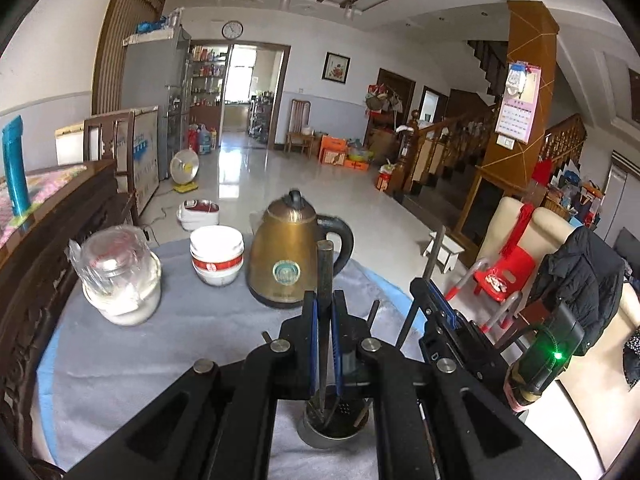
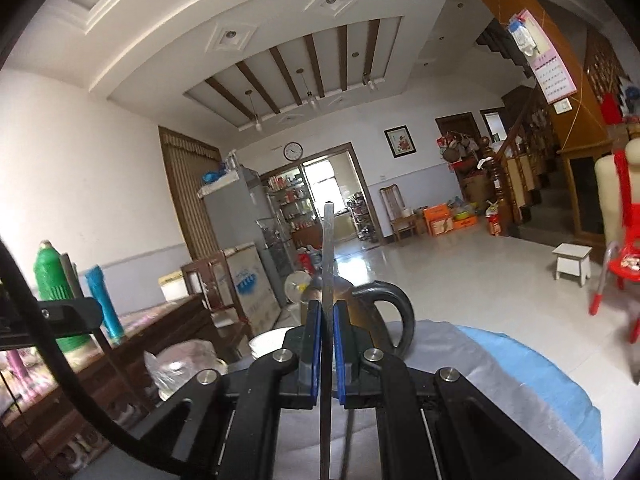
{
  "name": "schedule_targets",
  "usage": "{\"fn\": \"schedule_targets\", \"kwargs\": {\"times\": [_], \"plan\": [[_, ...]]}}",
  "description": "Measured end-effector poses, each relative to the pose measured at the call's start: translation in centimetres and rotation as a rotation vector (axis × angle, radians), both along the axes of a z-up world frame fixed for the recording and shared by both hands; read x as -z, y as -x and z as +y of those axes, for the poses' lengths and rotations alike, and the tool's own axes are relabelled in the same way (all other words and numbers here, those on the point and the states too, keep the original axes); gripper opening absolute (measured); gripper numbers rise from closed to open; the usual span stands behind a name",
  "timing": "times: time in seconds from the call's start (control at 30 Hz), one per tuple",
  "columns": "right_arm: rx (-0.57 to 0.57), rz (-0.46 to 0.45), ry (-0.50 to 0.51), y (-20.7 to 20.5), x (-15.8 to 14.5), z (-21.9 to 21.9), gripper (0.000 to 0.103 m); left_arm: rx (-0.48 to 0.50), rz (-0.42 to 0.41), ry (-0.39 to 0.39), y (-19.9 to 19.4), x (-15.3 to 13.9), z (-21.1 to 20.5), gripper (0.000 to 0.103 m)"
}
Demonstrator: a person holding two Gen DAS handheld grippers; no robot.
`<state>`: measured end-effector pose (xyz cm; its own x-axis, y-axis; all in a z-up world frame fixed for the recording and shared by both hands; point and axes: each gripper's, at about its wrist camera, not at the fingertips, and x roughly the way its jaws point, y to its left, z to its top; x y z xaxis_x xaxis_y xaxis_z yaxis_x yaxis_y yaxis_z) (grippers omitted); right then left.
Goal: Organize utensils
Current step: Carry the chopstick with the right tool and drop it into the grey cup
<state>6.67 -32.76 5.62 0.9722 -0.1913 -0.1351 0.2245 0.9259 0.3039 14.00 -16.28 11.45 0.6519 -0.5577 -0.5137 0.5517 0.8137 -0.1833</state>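
My left gripper (image 1: 324, 296) is shut on a dark chopstick (image 1: 325, 264) that stands upright between its blue pads. The stick's lower end reaches into a round metal utensil holder (image 1: 316, 436) on the table just below the gripper, and other sticks lean in the holder too. To the right, my right gripper (image 1: 424, 292) grips a second chopstick (image 1: 435, 252), tilted slightly. In the right wrist view that gripper (image 2: 326, 304) is shut on this grey chopstick (image 2: 328, 248), which points up in front of the kettle.
On the grey tablecloth (image 1: 140, 352) stand a brass-coloured kettle (image 1: 292, 252), stacked white bowls (image 1: 216, 256) and a plastic-wrapped glass jar (image 1: 120, 280). A dark wooden cabinet (image 1: 40, 280) borders the left. A red plastic chair (image 1: 500, 272) and a jacket-draped seat (image 1: 576, 280) stand right.
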Motion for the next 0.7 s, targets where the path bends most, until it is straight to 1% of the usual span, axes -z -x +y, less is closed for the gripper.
{"fn": "schedule_targets", "kwargs": {"times": [0.13,0.23,0.43,0.57,0.63,0.67,0.7], "plan": [[0.005,0.028,0.025,-0.5,1.5,0.2,0.006,-0.003,0.037,-0.018,-0.5,2.2,-0.8,0.007],[-0.005,0.047,0.035,-0.6,2.2,0.4,0.006,0.001,0.067,-0.027,-0.6,3.3,-0.7,0.007],[-0.042,0.086,0.019,0.4,3.3,0.4,0.007,0.032,0.093,-0.051,0.7,4.2,0.1,0.007],[-0.08,0.123,-0.015,1.7,4.0,0.5,0.01,0.038,0.113,-0.058,1.9,4.9,1.4,0.007],[-0.097,0.14,-0.026,2.2,4.1,0.6,0.01,0.033,0.122,-0.056,2.3,5.1,2.2,0.009],[-0.112,0.152,-0.034,2.6,4.2,0.8,0.01,0.03,0.128,-0.051,2.5,5.2,2.8,0.012],[-0.116,0.154,-0.038,2.9,4.1,0.9,0.01,0.024,0.132,-0.047,2.7,5.2,3.4,0.017]]}}
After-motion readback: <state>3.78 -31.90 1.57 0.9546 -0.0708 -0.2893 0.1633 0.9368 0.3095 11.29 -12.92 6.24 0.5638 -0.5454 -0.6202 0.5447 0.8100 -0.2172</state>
